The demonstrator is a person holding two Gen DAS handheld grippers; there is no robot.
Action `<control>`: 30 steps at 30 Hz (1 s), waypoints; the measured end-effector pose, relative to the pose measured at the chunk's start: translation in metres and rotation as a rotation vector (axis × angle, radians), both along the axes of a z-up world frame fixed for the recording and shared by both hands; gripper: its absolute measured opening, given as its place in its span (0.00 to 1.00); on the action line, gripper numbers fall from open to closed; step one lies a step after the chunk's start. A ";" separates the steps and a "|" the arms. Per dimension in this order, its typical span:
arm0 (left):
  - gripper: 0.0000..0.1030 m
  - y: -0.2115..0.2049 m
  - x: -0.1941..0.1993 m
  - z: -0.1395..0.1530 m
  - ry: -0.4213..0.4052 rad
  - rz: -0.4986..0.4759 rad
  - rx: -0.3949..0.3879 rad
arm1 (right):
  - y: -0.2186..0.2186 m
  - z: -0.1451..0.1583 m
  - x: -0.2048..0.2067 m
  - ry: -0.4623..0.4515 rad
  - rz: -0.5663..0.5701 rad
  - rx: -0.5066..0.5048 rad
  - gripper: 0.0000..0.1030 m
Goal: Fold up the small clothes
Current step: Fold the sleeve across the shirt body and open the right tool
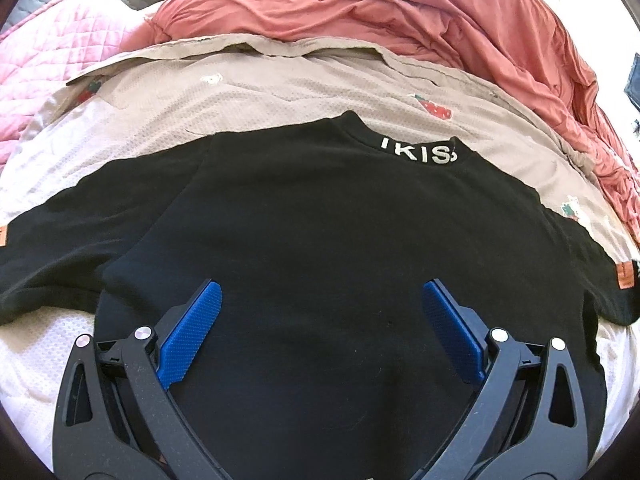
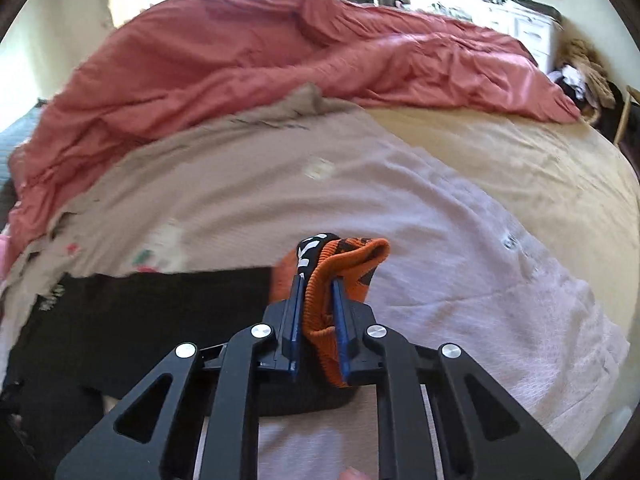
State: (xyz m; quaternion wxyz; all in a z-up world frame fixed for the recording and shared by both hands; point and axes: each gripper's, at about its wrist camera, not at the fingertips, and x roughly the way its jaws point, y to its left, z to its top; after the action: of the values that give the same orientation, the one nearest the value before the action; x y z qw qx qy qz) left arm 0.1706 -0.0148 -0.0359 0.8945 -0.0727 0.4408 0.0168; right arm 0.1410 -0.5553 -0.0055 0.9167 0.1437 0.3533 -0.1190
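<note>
A black shirt (image 1: 320, 232) with white "IKIS" letters on its collar (image 1: 420, 152) lies spread flat on the bed, sleeves out to both sides. My left gripper (image 1: 322, 300) hovers over its lower middle, jaws wide open and empty. My right gripper (image 2: 316, 284) is shut on an orange ribbed cuff (image 2: 340, 264) of the black garment, bunched between the blue pads and lifted a little. The black fabric (image 2: 152, 312) trails flat to the left of it.
A beige blanket with strawberry prints (image 1: 280, 92) covers the bed under the shirt. A rumpled salmon duvet (image 1: 400, 4) is heaped behind it. A pink quilt (image 1: 48, 52) lies at the far left. White furniture and clutter (image 2: 568, 60) stand beyond the bed's right side.
</note>
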 end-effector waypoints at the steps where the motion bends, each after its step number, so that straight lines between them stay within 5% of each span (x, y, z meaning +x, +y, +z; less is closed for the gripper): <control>1: 0.92 0.001 0.000 0.001 -0.004 -0.001 0.002 | 0.012 0.008 0.003 -0.021 0.025 0.006 0.09; 2: 0.92 0.002 -0.001 0.003 -0.009 -0.001 0.003 | 0.024 0.016 0.005 -0.043 0.048 0.010 0.03; 13: 0.92 0.025 -0.004 0.014 -0.040 0.025 -0.060 | 0.193 0.076 0.056 -0.162 0.398 0.054 0.02; 21: 0.92 0.045 -0.002 0.016 -0.048 0.057 -0.104 | 0.302 0.047 0.084 -0.069 0.614 0.110 0.03; 25: 0.92 0.058 -0.002 0.014 -0.050 0.083 -0.127 | 0.327 0.030 0.086 -0.027 0.697 0.153 0.17; 30: 0.92 0.060 -0.002 0.014 -0.048 0.067 -0.174 | 0.300 0.044 0.070 -0.087 0.677 0.175 0.34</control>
State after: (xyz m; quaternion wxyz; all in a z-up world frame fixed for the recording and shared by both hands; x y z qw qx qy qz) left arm 0.1689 0.0453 -0.0223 0.8940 -0.1652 0.4165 0.0064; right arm 0.2109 -0.2554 0.0385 0.9027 0.1014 0.3501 0.2287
